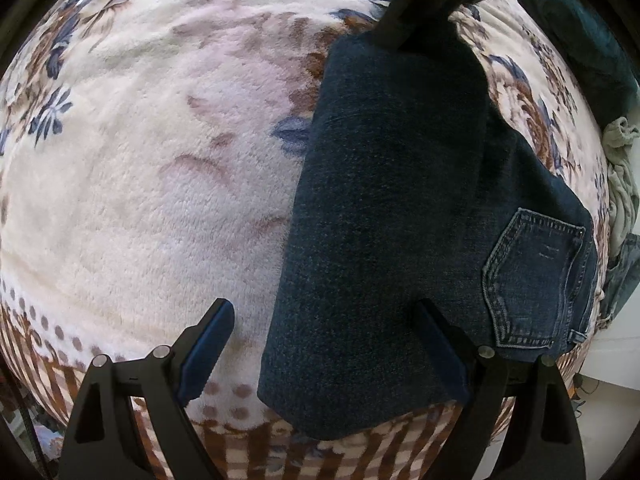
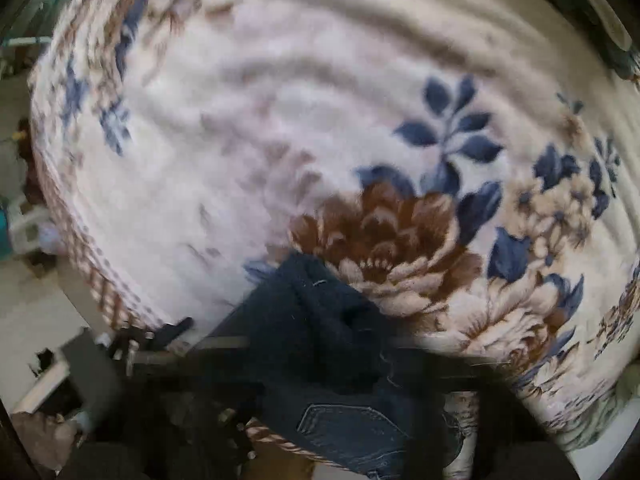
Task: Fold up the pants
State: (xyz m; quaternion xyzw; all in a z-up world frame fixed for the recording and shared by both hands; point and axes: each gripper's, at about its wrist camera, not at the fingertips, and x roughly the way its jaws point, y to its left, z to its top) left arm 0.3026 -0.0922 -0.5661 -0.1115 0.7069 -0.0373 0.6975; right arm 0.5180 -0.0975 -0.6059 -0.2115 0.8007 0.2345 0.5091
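Note:
Dark blue jeans (image 1: 400, 220) lie on a cream floral blanket (image 1: 140, 180), a back pocket (image 1: 536, 280) showing at the right. My left gripper (image 1: 324, 352) is open just above the jeans' near edge, with one finger over the blanket and the other over the denim. My right gripper (image 1: 416, 16) is shut on the far end of the jeans and lifts it. In the right wrist view the pinched denim (image 2: 320, 320) bunches in front of the camera, hiding the fingers.
The blanket's checked border (image 1: 360, 452) runs along the near edge. A dark teal cloth (image 1: 580, 40) and a pale grey-green garment (image 1: 620, 184) lie at the right. Floor and clutter (image 2: 40, 360) show beyond the left edge in the right wrist view.

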